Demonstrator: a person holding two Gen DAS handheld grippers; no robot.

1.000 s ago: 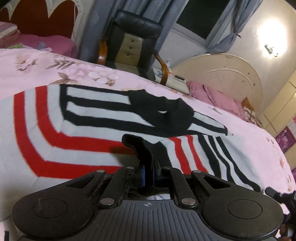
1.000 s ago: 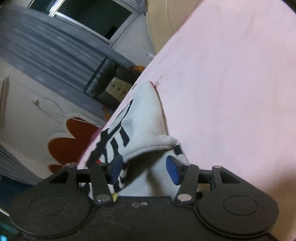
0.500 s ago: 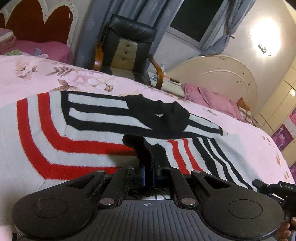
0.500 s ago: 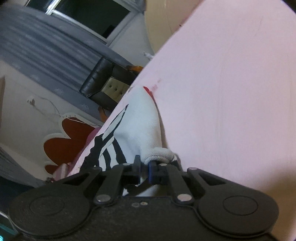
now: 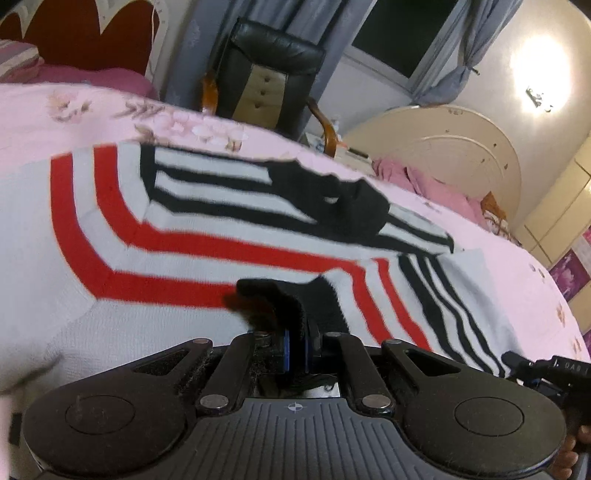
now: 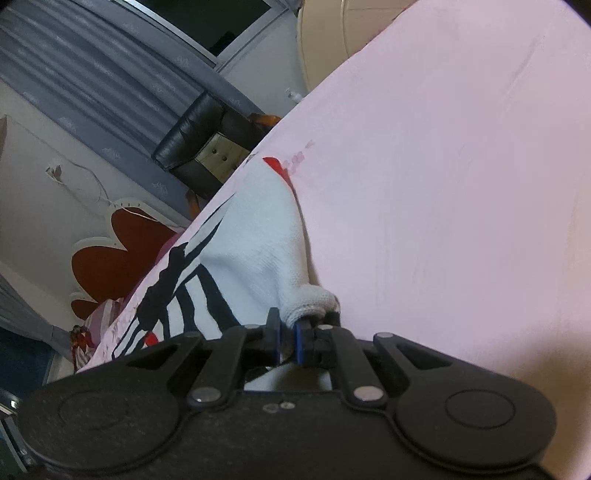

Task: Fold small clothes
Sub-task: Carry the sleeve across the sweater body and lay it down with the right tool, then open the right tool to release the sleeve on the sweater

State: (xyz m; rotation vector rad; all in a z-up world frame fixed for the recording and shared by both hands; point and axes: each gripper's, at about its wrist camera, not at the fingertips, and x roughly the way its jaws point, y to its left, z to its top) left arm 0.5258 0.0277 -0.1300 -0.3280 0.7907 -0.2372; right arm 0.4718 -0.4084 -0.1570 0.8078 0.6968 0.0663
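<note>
Striped sweater held at two edges on the pink bed

At the lower centre, a black cuff of the sweater (image 5: 192, 236) is pinched by the left gripper (image 5: 295, 345); a white corner is pinched by the right gripper (image 6: 287, 341). Further up, the sweater is spread on the bedsheet (image 6: 461, 166).

Ahead of you in the left wrist view, a pink bedsheet (image 5: 517, 280) with a faded flower print covers the bed, and behind it stands a black leather armchair (image 5: 266, 74) with wooden arms, set against grey-blue curtains (image 5: 192, 48) beside a dark window (image 5: 402, 33). To your left you see a red headboard (image 5: 74, 37) with a white scalloped edge and a pink pillow (image 5: 85, 75) below it; to your right, a cream arched footboard (image 5: 443, 155) with crumpled pink cloth (image 5: 436, 184) in front, and a bright wall lamp (image 5: 535, 70) above. The right wrist view shows you the same sheet, chair, curtains and headboard tilted sideways.
</note>
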